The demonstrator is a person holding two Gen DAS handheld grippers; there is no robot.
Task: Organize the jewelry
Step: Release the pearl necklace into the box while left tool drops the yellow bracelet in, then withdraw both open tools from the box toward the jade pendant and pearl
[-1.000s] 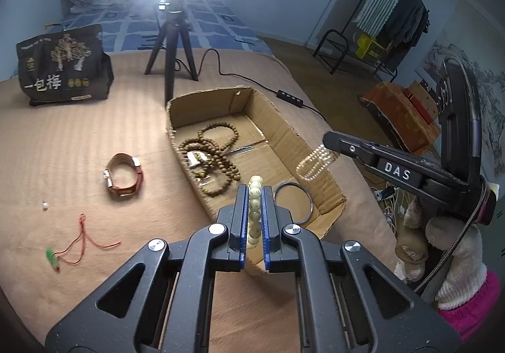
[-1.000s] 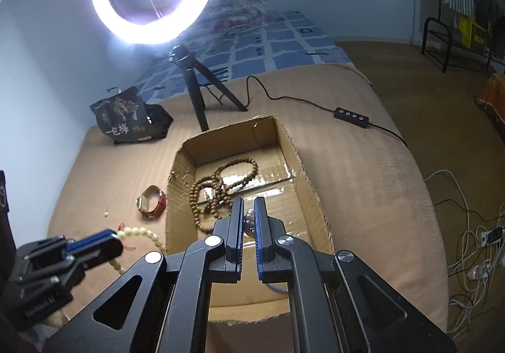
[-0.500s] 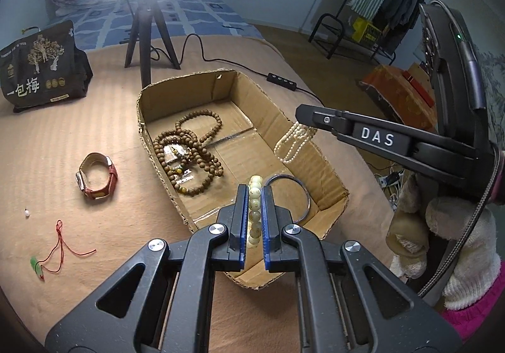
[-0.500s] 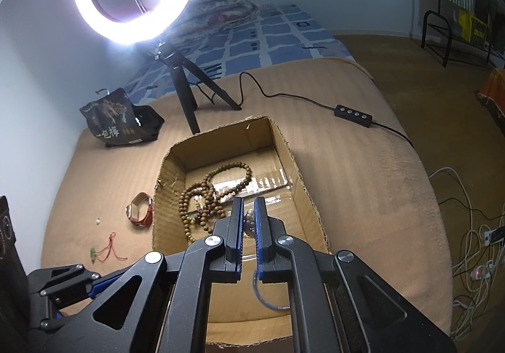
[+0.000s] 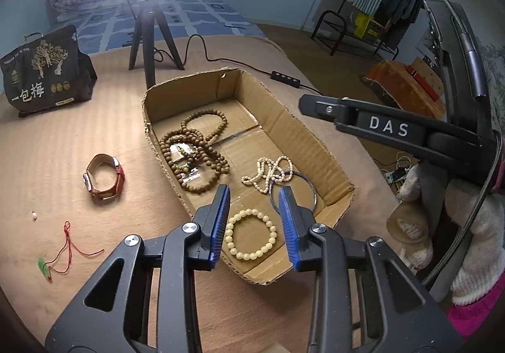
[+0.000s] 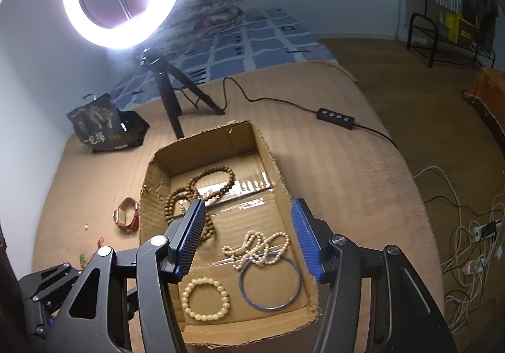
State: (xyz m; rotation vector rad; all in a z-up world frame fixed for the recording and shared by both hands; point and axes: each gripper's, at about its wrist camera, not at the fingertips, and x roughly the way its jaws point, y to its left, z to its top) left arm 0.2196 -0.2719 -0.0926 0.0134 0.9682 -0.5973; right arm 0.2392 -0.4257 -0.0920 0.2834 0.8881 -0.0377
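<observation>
An open cardboard box [image 5: 315,144] [image 6: 154,176] lies on the tan bed cover. Inside lie brown wooden beads [image 5: 195,144] [image 6: 202,192], a white pearl strand [image 5: 268,173] [image 6: 255,247], a thin metal bangle [image 5: 306,185] [image 6: 271,280] and a cream bead bracelet [image 5: 251,234] [image 6: 205,299]. My left gripper [image 5: 254,206] is open and empty above the cream bracelet. My right gripper [image 6: 247,233] is open and empty above the pearls. Outside the box lie a red-strapped watch [image 5: 104,176] [image 6: 126,215], a red cord with a green pendant [image 5: 63,248] and a small white bead [image 5: 33,215].
A ring light on a black tripod [image 5: 151,34] [image 6: 170,97] stands behind the box, its cable and switch [image 6: 336,114] trailing right. A dark printed bag [image 5: 41,68] [image 6: 104,125] sits at the back left. The bed edge drops to a floor with cables [image 6: 473,236] on the right.
Both grippers have opened. The cream bracelet dropped from the left gripper and the pearl strand from the right gripper; both now lie in the box.
</observation>
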